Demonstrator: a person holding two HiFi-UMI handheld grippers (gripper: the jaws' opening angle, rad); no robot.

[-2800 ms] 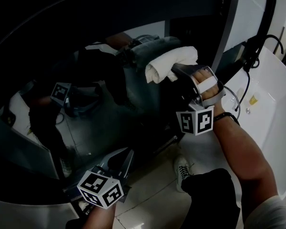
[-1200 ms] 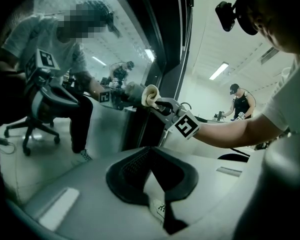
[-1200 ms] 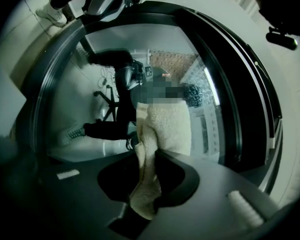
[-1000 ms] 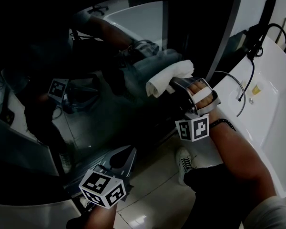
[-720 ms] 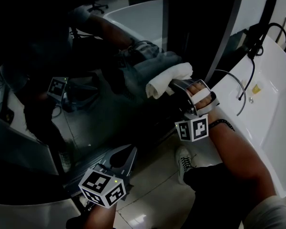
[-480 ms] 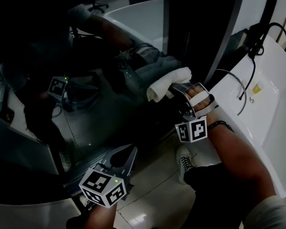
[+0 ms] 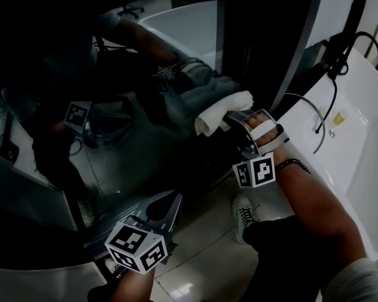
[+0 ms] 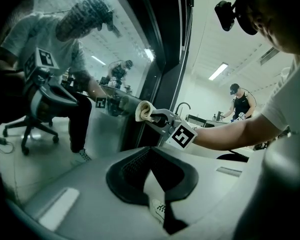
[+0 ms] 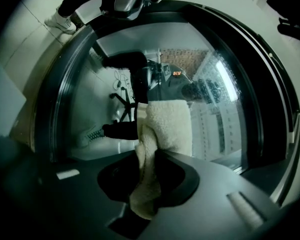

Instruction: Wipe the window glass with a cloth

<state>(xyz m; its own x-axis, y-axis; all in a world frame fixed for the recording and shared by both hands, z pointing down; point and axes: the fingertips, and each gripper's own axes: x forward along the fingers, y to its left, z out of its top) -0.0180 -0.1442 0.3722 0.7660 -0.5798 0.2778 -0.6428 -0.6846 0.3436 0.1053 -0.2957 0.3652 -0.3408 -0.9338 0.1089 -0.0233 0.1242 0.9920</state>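
A white rolled cloth (image 7: 222, 111) is pressed against the dark window glass (image 7: 132, 162), and my right gripper (image 7: 232, 116) is shut on it. In the right gripper view the cloth (image 9: 165, 121) runs up from between the jaws and lies flat on the glass (image 9: 215, 99). My left gripper (image 7: 166, 207) hangs low at the left, off the glass, shut with nothing in it. The left gripper view shows the cloth (image 8: 142, 111) and the right gripper (image 8: 158, 119) from the side, beside the pane (image 8: 95, 49). The glass mirrors the person and both marker cubes.
A white washbasin (image 7: 359, 131) with a curved tap (image 7: 310, 103) lies at the right. A dark window frame (image 7: 299, 36) runs beside the cloth. Tiled floor and the person's shoe (image 7: 242, 221) are below. Other people (image 8: 238, 102) stand far off.
The right gripper and cloth have slid a little down and right on the glass. The left gripper has stayed where it was.
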